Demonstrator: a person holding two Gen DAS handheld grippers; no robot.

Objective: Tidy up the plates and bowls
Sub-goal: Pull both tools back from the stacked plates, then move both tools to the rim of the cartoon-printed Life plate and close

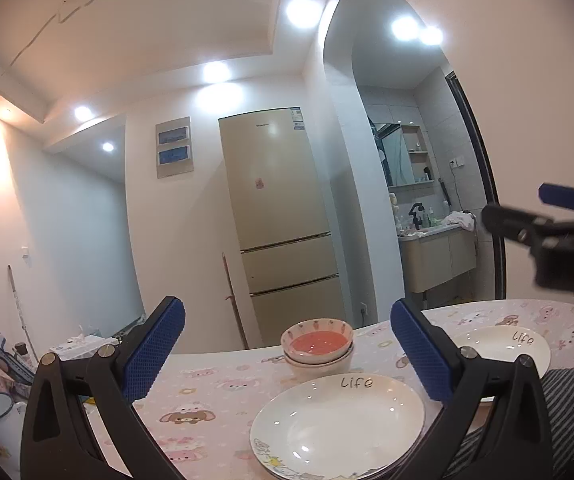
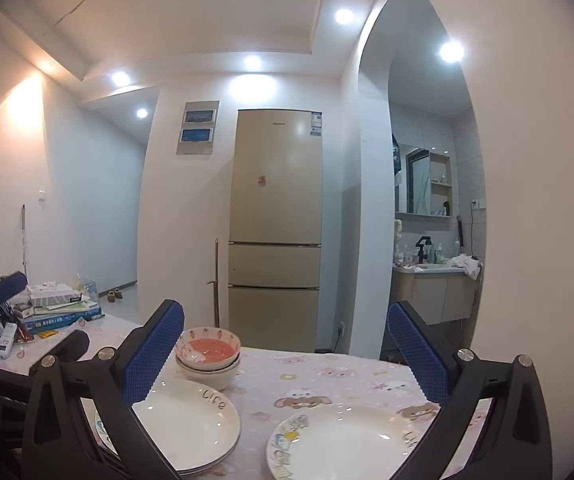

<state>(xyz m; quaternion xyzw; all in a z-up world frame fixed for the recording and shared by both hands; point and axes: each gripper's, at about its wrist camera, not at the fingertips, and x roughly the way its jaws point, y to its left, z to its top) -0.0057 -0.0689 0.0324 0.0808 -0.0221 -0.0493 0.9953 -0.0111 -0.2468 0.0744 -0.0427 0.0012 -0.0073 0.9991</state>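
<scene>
Plates [image 1: 337,420] below both wide-open, empty tongs [image 1: 287,356], seemingly stacked bowls [image 1: 318,346] beyond

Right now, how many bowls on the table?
2 visible: stacked bowls, the top bowl with a pink inside nested in a lower bowl, behind the plates. More could be hidden in the nest.

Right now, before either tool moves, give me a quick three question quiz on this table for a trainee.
1. True or false: the left tool is shut on a plate.
2. What colour is the inside of the top bowl?
3. Which word is written on the near plate? A Love, B Life, C Home.
Key: 1 false, it is open and holds nothing; 2 pinkish red; 3 B.
</scene>
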